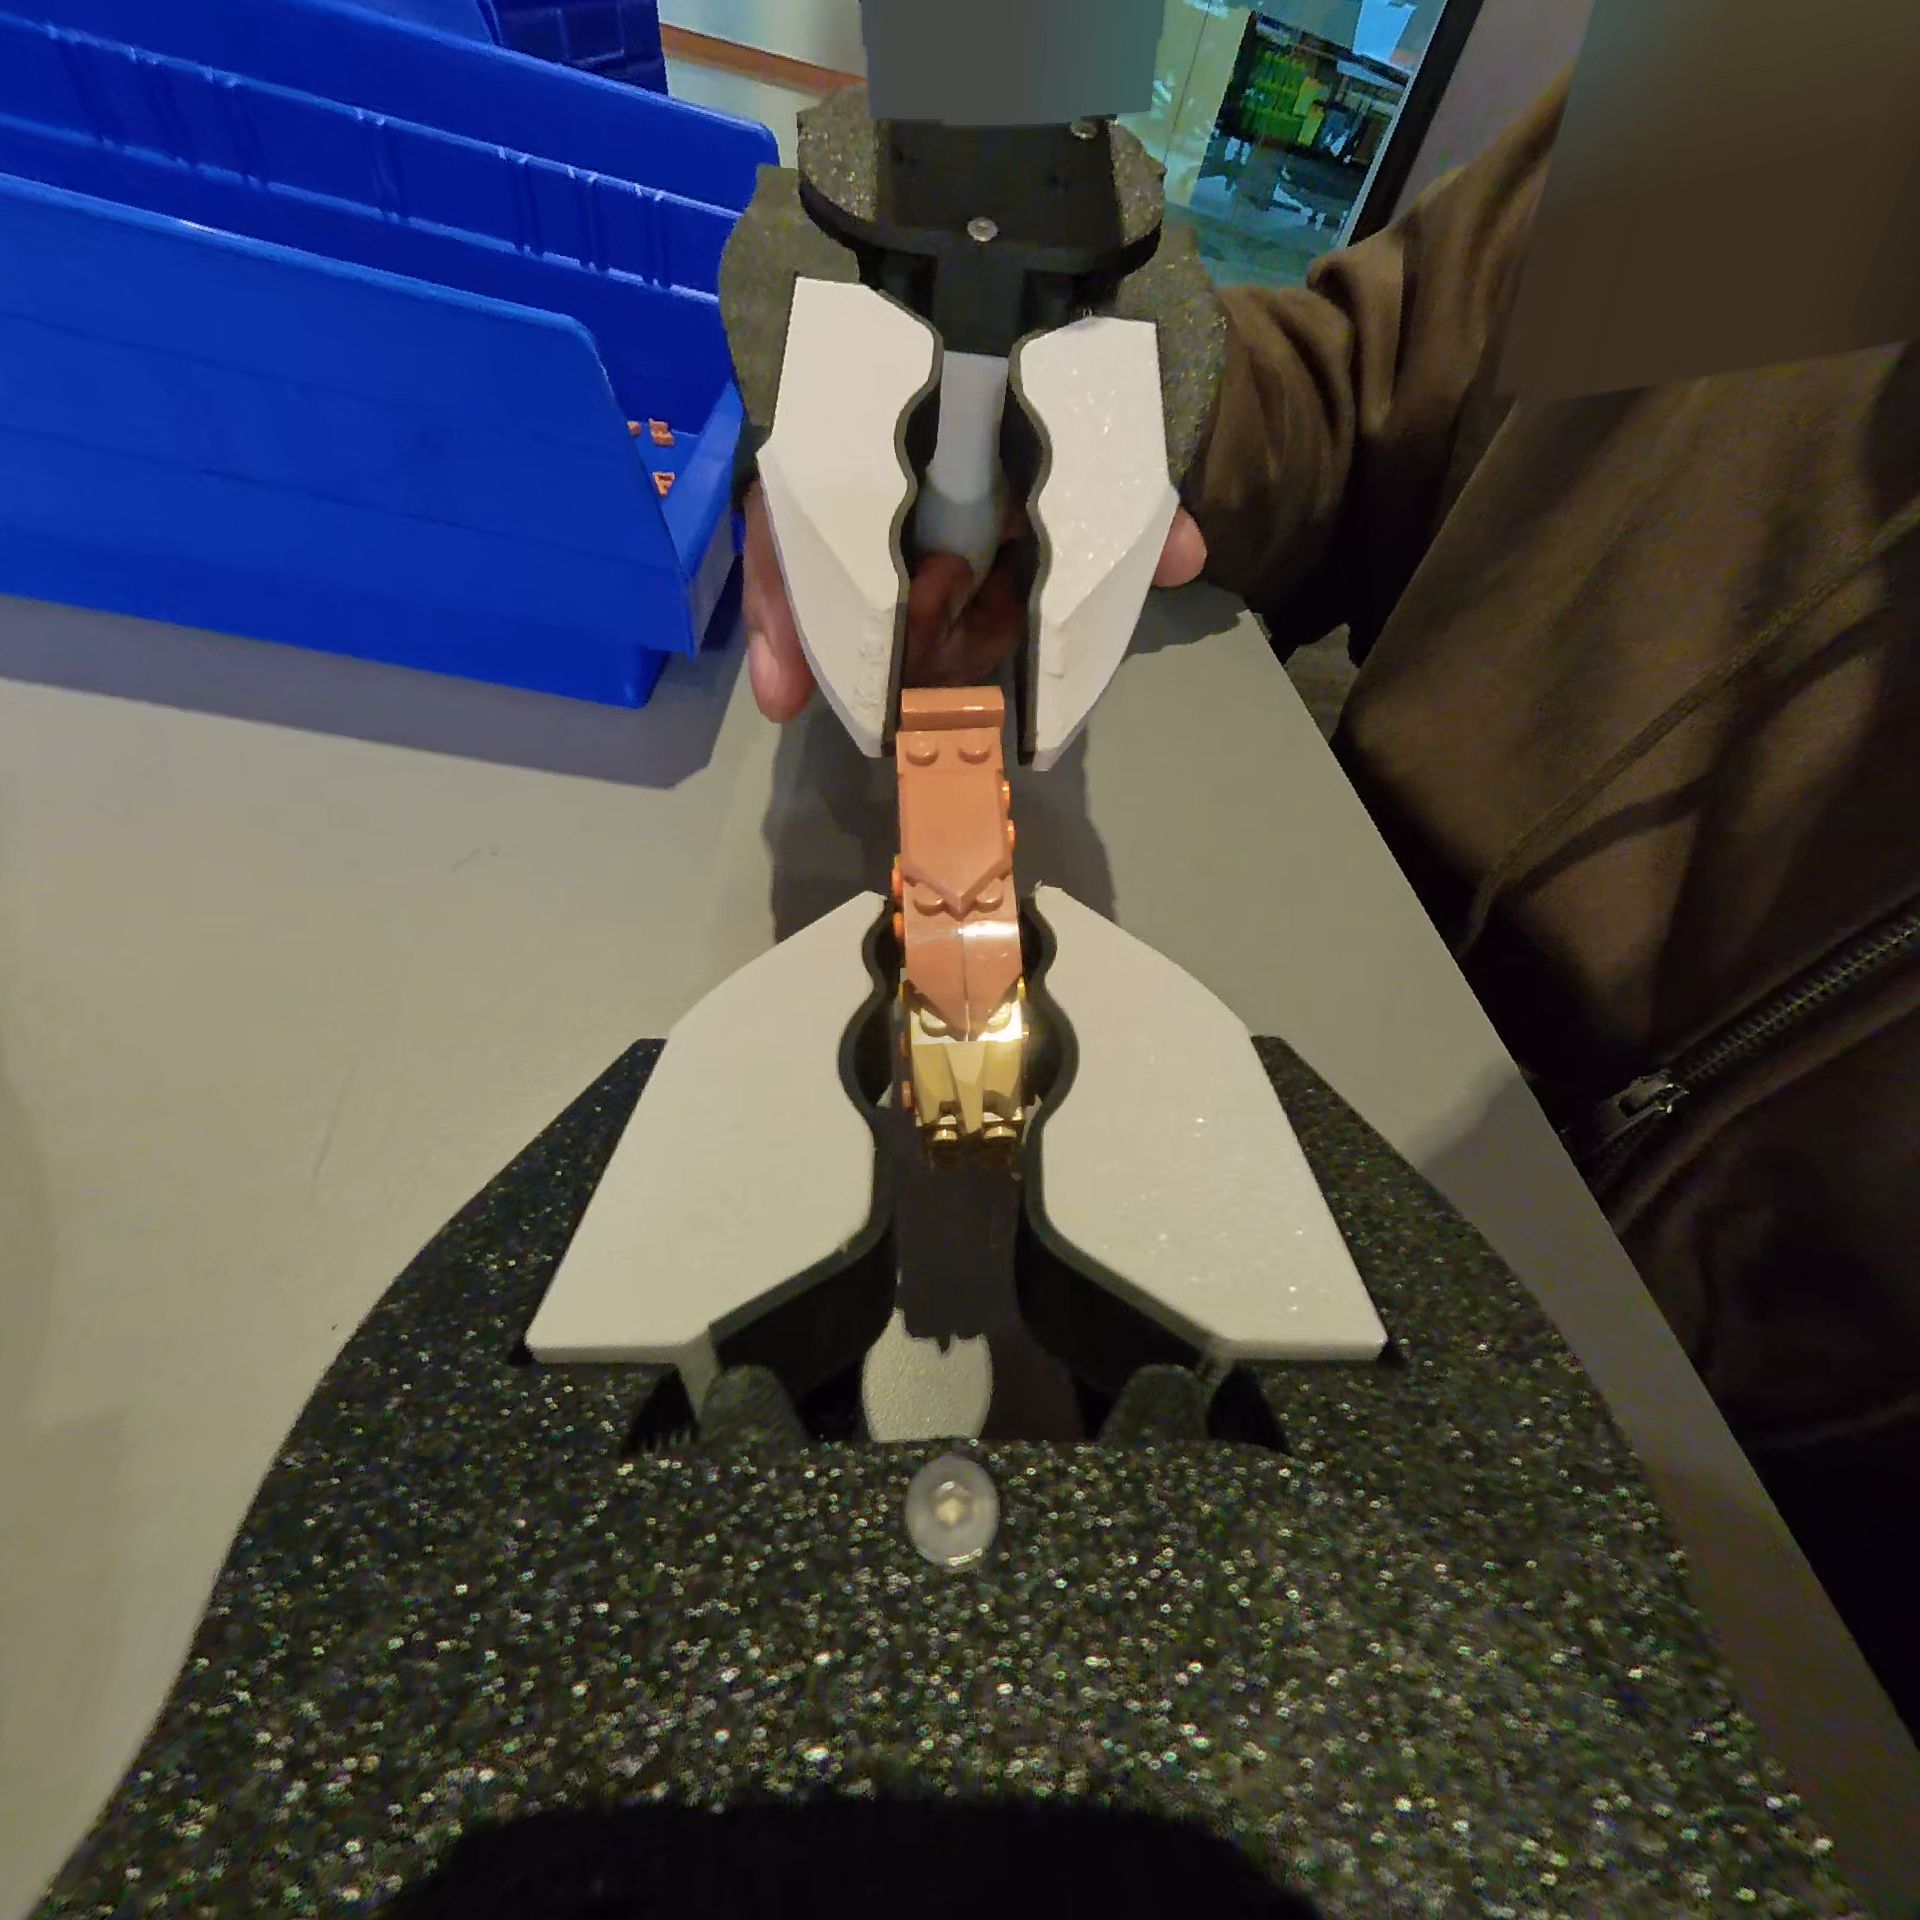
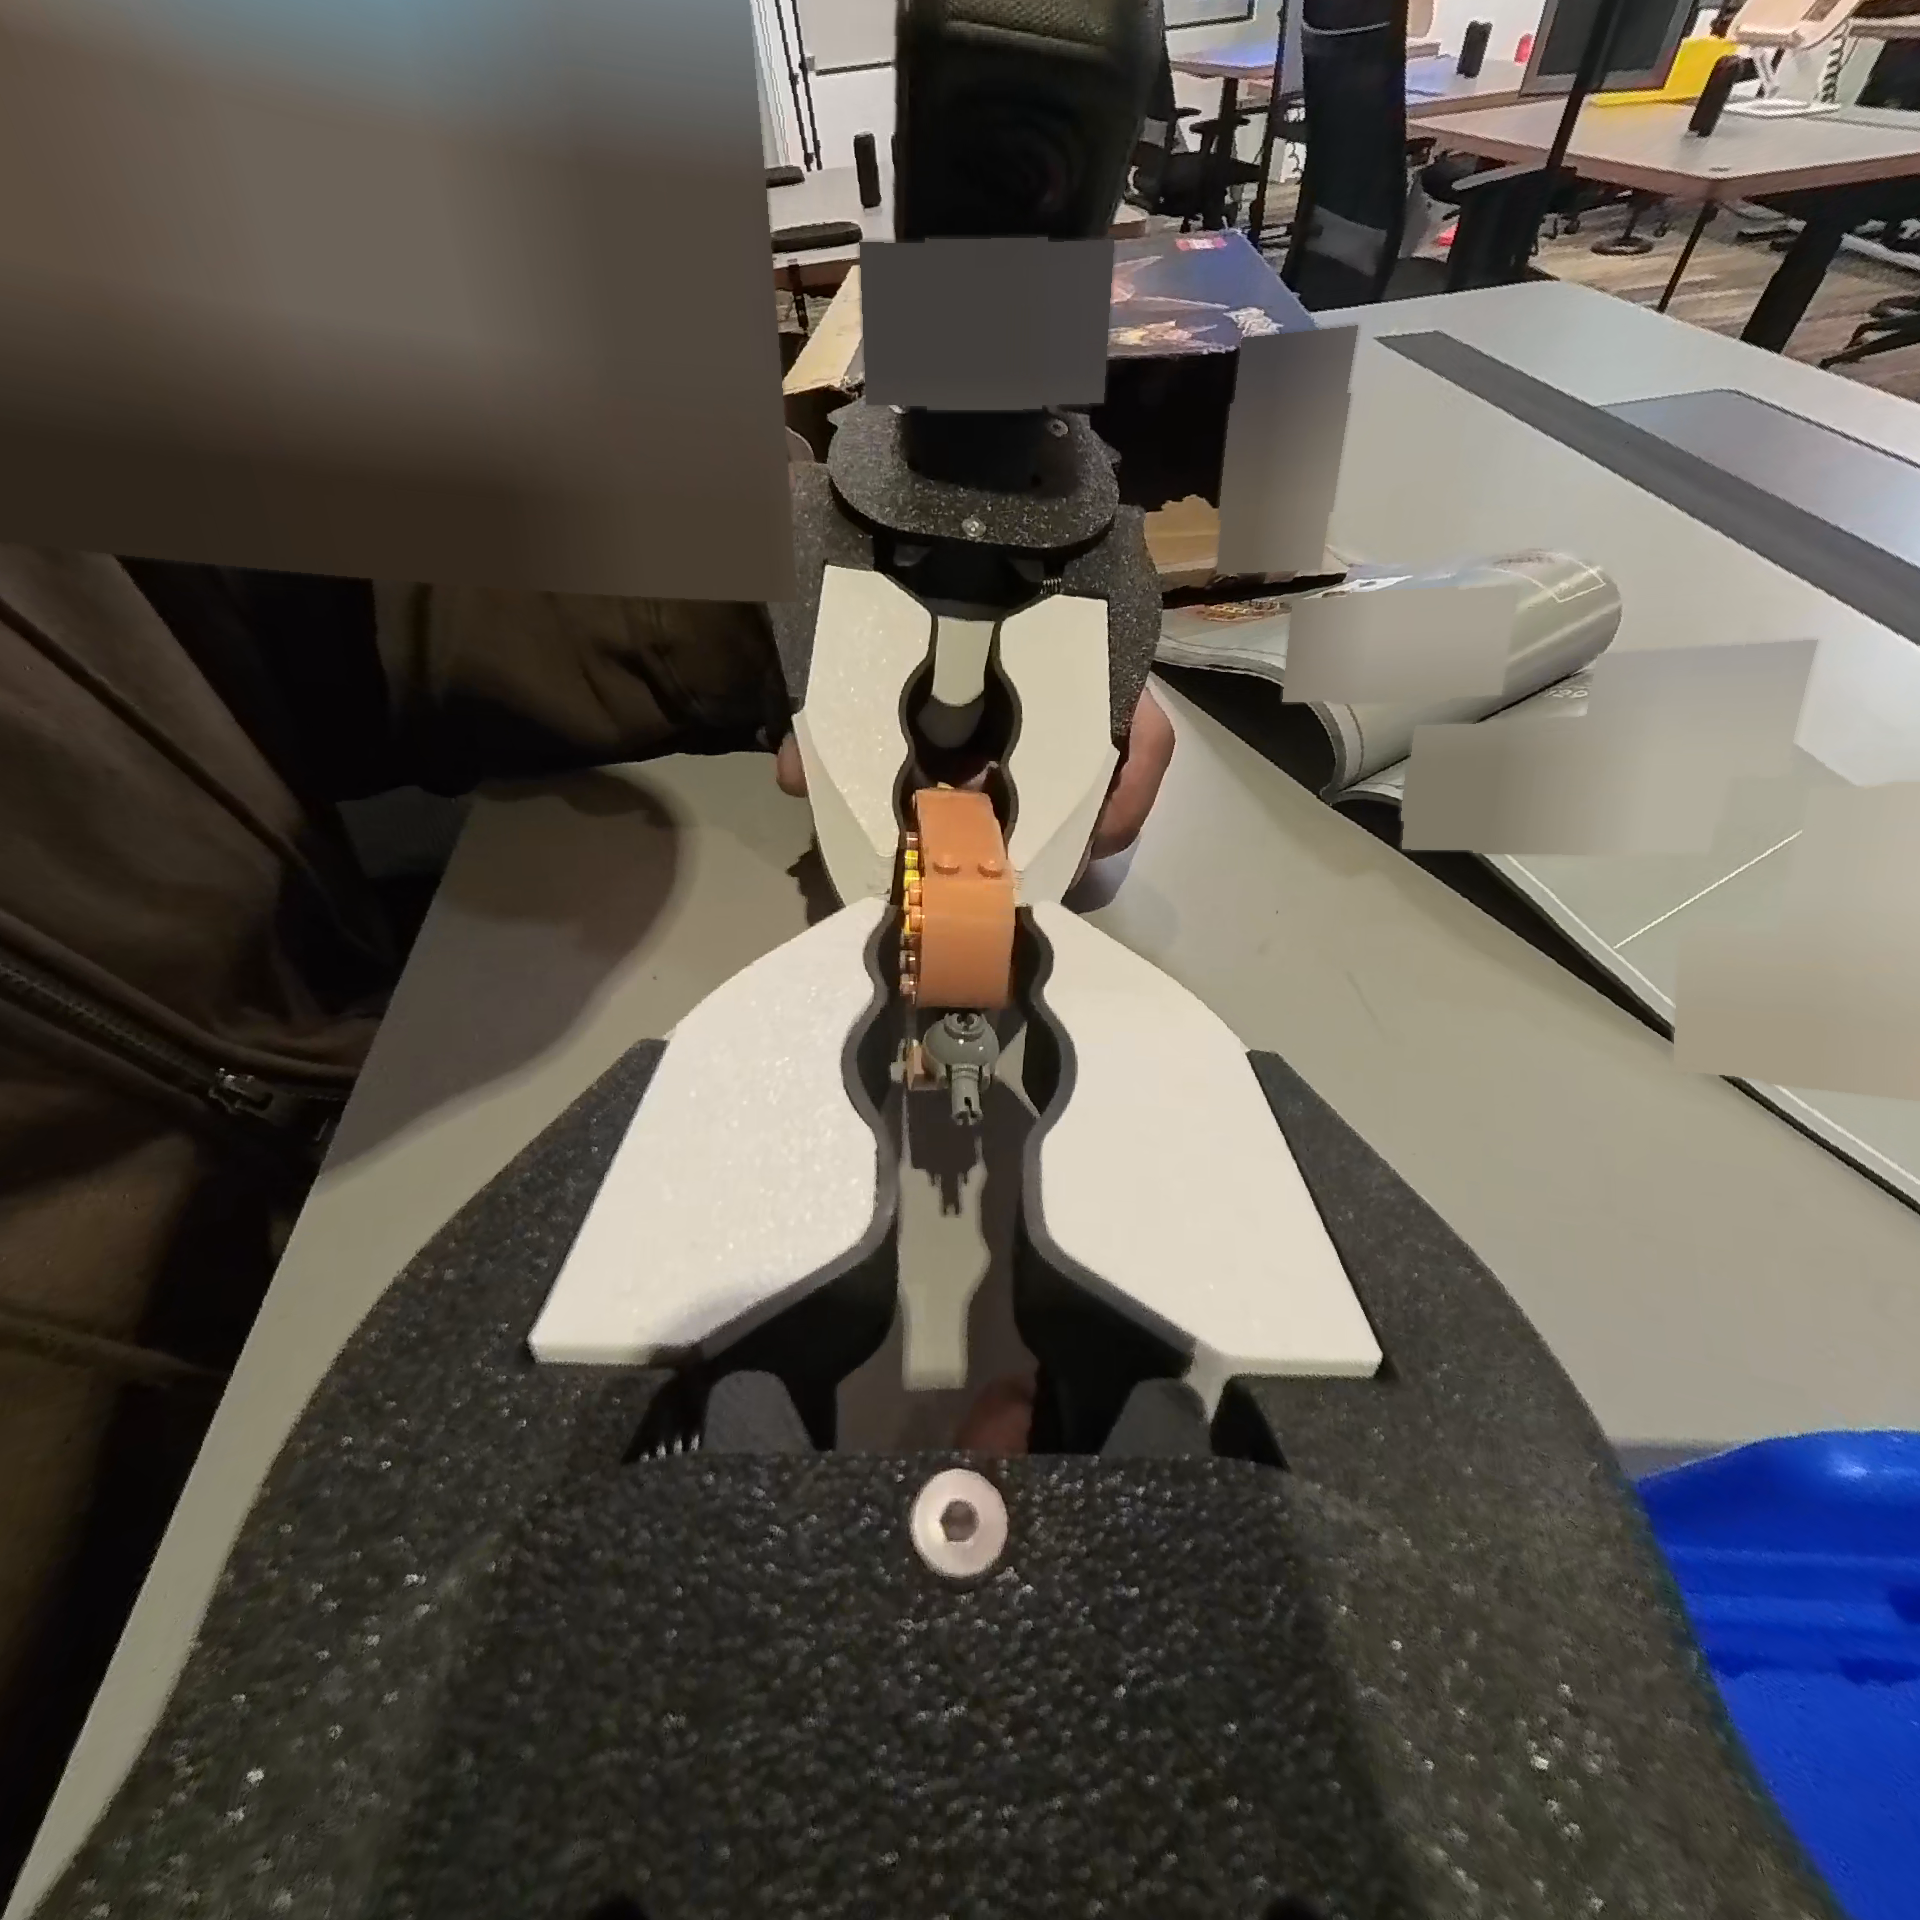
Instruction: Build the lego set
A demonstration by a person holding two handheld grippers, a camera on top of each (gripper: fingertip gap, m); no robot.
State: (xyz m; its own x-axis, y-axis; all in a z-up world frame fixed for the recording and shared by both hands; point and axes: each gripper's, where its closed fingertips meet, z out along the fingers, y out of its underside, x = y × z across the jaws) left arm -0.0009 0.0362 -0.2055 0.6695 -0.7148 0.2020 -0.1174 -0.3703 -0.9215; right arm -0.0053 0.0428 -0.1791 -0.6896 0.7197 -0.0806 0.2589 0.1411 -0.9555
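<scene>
I can read no writing here; print on the box [image 2: 1195, 301] and open booklet [image 2: 1455, 665] is blurred over.

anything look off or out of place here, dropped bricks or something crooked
Nothing stands out. The brown lego assembly hangs over the grey table, gripped at one end by the left gripper and at the other by the right gripper. No loose bricks show on the table; a few orange pieces lie in the blue bin.
</scene>
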